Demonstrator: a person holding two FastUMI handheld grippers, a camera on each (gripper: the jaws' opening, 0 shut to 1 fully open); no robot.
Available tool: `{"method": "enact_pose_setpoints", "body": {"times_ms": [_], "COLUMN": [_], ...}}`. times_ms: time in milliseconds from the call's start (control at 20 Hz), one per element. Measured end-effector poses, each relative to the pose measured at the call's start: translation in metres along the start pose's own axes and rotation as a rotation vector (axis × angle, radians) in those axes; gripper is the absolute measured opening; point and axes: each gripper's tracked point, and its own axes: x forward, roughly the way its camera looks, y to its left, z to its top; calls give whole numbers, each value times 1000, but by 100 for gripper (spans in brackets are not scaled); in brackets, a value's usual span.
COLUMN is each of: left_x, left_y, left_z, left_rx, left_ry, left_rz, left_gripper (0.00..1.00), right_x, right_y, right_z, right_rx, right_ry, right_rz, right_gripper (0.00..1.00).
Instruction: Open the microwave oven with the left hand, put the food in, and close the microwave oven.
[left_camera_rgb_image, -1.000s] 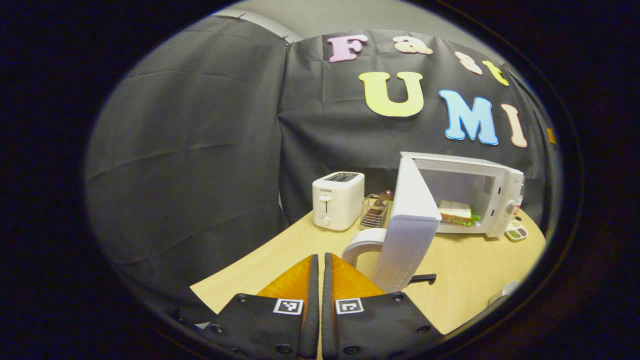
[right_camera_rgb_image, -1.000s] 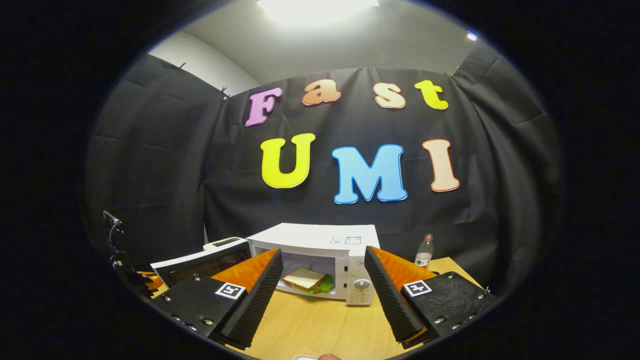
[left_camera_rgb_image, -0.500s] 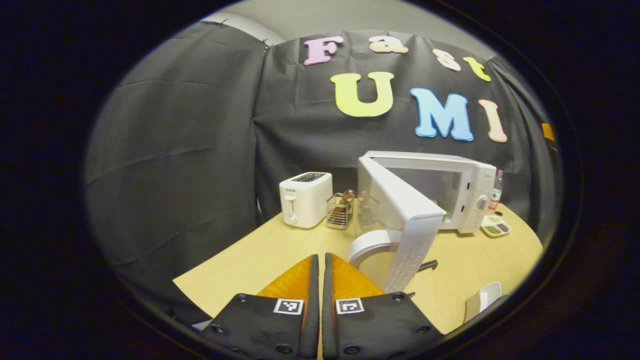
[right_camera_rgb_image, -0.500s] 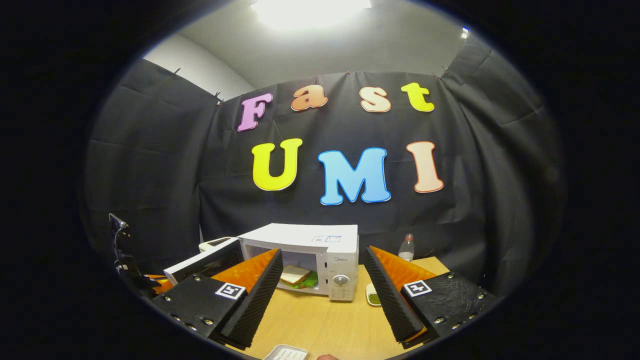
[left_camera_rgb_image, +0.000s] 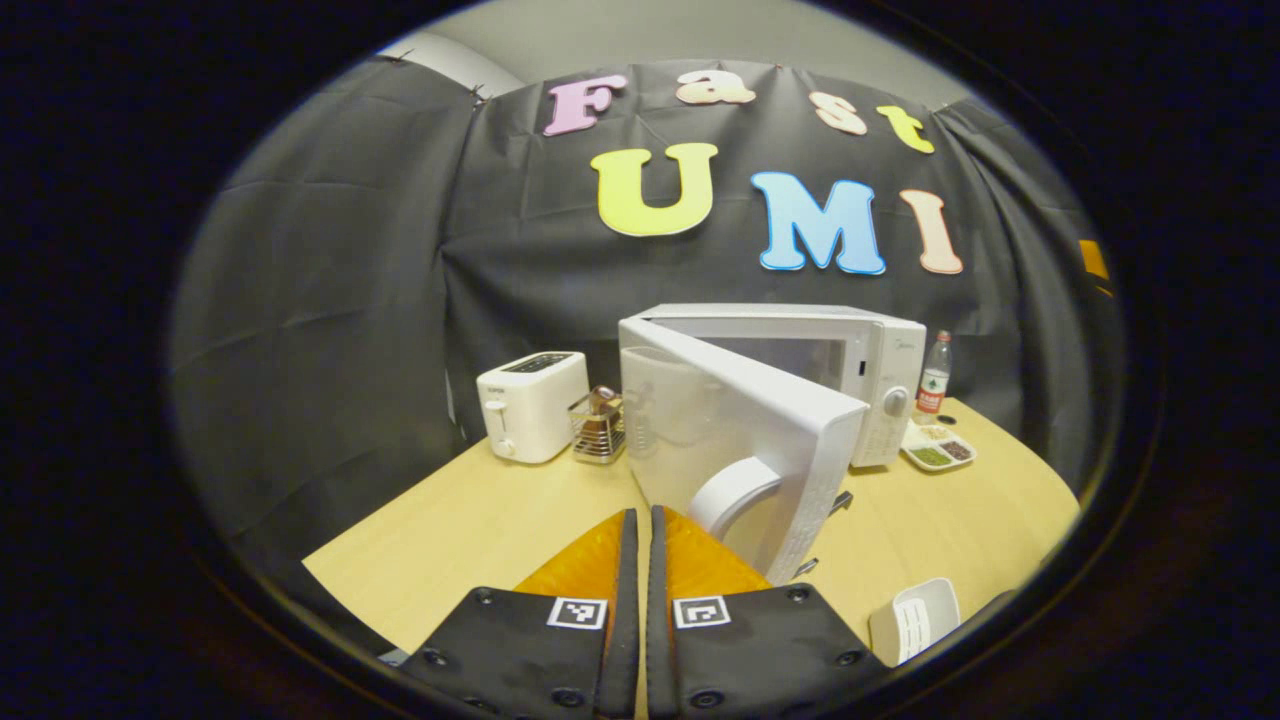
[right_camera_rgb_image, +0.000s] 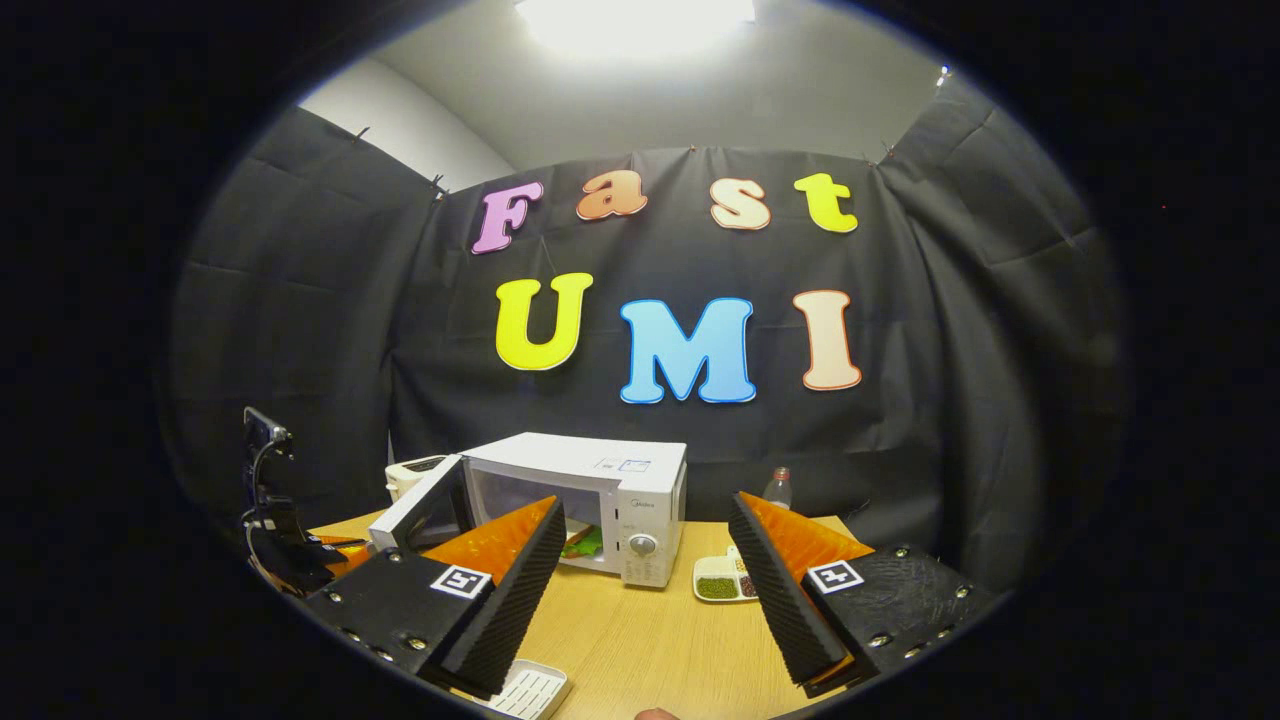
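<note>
Your left gripper fingers are pressed together just beside the half-open microwave door; right gripper gapes empty. Push the door closed.

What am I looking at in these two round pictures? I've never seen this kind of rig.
A person holds a hand-held gripper in each hand, and a fisheye camera rides on each one, looking forward past its two fingers. In the left gripper view, the left hand-held gripper has its orange fingers closed together, holding nothing, just in front of the half-open microwave door. In the right gripper view, the right hand-held gripper is spread open and empty, and the sandwich shows inside the microwave. On the wooden table also stand a white toaster, a small wire rack, a divided dish, a bottle and a white tray.
</note>
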Motion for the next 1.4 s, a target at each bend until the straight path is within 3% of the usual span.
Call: {"method": "enact_pose_setpoints", "body": {"times_ms": [650,1400], "left_x": [72,147], "left_y": [-77,-140], "left_z": [17,43], "left_rx": [26,64], "left_ry": [20,-5], "left_rz": [-223,-394], "left_gripper": [10,10], "right_x": [35,58], "right_y": [-6,-18], "right_z": [-1,-6], "right_rx": [13,-9], "right_ry": [13,35], "right_rz": [-98,-227], "right_gripper": [99,99]}}
